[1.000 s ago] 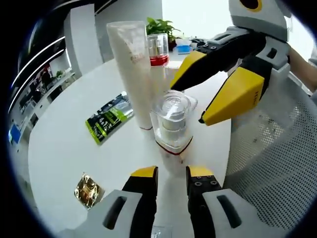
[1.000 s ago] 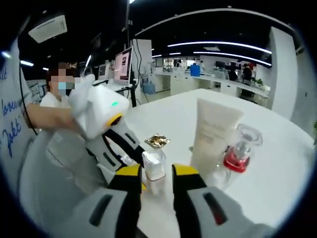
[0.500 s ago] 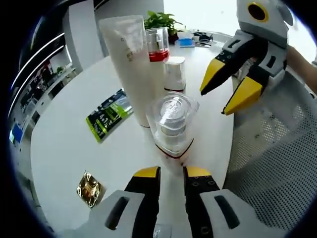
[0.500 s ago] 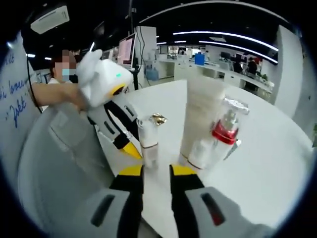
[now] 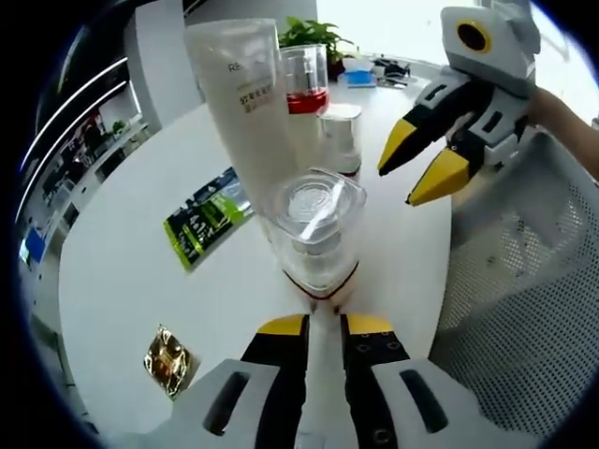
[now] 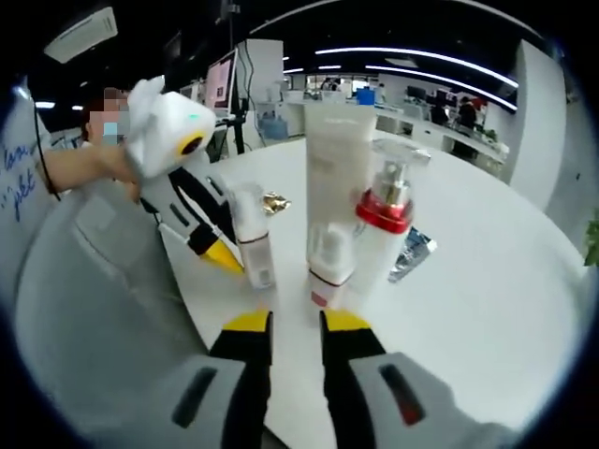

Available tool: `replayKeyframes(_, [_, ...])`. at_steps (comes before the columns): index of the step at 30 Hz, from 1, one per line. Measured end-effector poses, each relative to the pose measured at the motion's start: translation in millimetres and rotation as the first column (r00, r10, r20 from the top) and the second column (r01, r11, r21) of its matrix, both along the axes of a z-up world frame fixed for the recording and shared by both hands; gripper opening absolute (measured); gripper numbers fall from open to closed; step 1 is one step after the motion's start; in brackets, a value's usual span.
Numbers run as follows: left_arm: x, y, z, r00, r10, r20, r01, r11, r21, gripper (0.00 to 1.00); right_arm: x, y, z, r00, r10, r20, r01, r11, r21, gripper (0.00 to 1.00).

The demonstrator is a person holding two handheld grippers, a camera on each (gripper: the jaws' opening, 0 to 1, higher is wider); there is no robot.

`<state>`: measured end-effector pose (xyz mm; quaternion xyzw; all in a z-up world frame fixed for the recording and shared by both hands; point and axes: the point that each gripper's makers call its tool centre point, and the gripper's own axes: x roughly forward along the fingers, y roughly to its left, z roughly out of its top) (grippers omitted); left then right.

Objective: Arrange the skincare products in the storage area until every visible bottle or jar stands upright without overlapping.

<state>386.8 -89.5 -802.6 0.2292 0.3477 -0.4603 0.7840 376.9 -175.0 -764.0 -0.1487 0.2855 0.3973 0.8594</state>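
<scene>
The left gripper [image 5: 323, 325] has its jaws nearly together with nothing between them, and the clear-capped pump bottle [image 5: 314, 234] stands upright just ahead of the tips. Past it stand the tall white tube [image 5: 241, 98], a small white bottle [image 5: 339, 140] and a red-collared pump bottle [image 5: 305, 79] — all on the white table [image 5: 122, 271]. The right gripper [image 6: 295, 322] is likewise nearly closed and empty, close before the small white bottle [image 6: 328, 271].

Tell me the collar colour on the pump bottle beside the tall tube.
Red, on the pump bottle; the right gripper view shows it best.
</scene>
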Motion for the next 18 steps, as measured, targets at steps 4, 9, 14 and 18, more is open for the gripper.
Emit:
replayKeyframes(4, [2.1,-3,-0.4,1.000,0.003,0.003,-0.003,1.000,-0.004,0.09,3,-3,-4.1,1.000,-0.003,-0.006,0.003,1.000,-0.012,0.19])
replayKeyframes(9, [3.7,-7,-1.9,1.000,-0.008,0.001,0.008,1.000,-0.002,0.08,7,-4,-8.4,1.000,-0.011,-0.009,0.011,1.000,-0.017,0.19])
replayKeyframes(14, [6.6,-13,-1.7,1.000,-0.004,-0.003,0.004,1.000,-0.012,0.08,10,-5,-12.4,1.000,-0.015,-0.020,0.014,1.000,-0.020,0.18])
replayKeyframes(18, [8.5,-16,-2.5,1.000,0.003,-0.008,-0.004,1.000,-0.022,0.08,12,-6,-14.8,0.999,-0.026,-0.029,0.026,1.000,-0.014,0.18])
